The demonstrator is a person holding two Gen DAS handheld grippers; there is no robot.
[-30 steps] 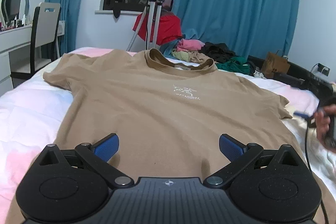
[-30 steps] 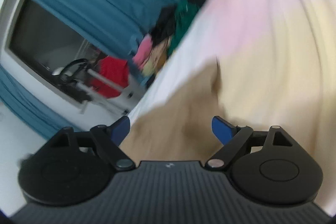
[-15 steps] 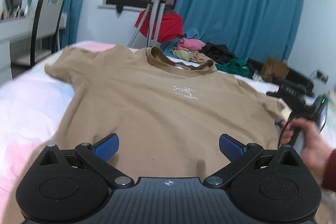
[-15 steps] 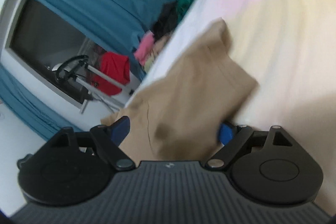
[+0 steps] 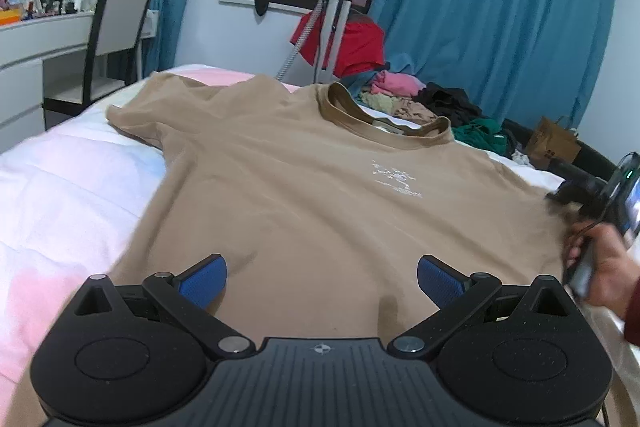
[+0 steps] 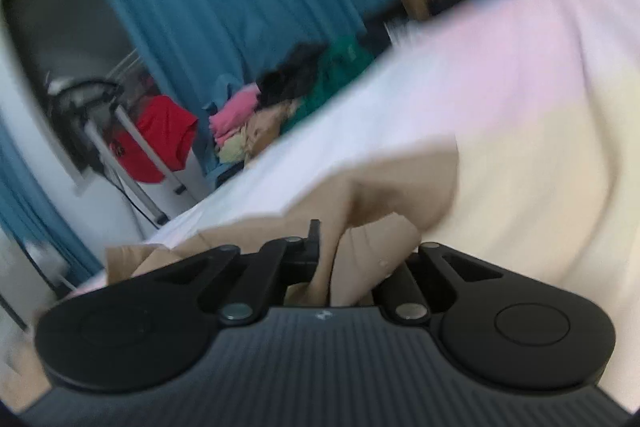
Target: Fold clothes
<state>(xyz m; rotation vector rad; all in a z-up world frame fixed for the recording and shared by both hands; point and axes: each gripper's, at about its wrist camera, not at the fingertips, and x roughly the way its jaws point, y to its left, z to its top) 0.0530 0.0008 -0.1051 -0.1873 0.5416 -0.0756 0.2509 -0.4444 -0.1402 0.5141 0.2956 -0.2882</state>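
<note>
Lying flat across the bed (image 5: 60,195), collar toward the far edge, tan T-shirt (image 5: 320,203). Left gripper (image 5: 322,281) over the near hem, fingers spread wide and empty, same as before. Right gripper (image 6: 352,259), open a second ago, has clamped a bunched fold of sleeve near the bed's right edge. Its fingertips are buried in cloth; the right wrist view is motion-blurred.
</note>
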